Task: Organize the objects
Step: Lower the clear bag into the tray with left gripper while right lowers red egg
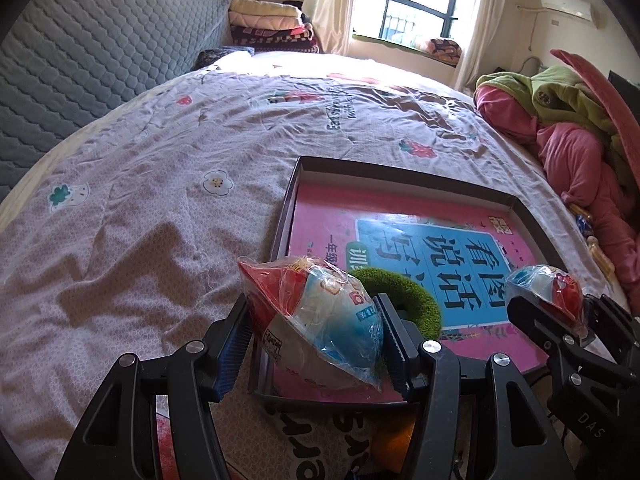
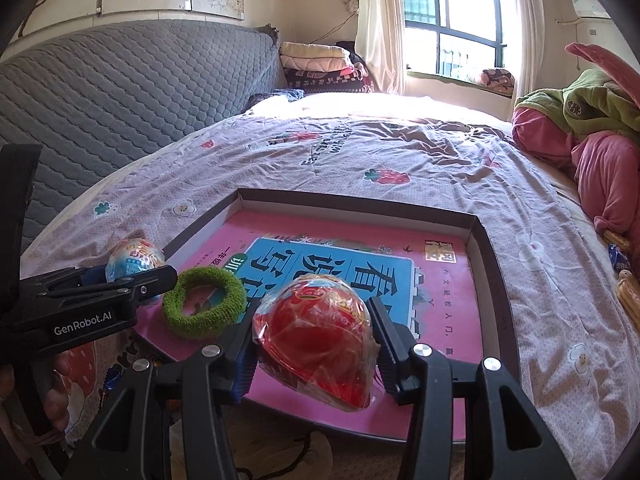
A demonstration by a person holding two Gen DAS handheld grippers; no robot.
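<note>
The left gripper is clamping a wrapped blue-and-red toy egg between part-open jaws, over the near left corner of the shallow box. The right gripper is gripping a wrapped red toy egg likewise, over the box's near edge. A green fuzzy ring is lying inside the box, on the pink book, between both eggs.

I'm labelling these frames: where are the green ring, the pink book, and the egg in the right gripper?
green ring (image 2: 230, 286): right wrist view, its fuzzy right side.
pink book (image 2: 444, 280): right wrist view, bare pink cover.
wrapped egg (image 2: 320, 336): right wrist view, red shell's middle.
</note>
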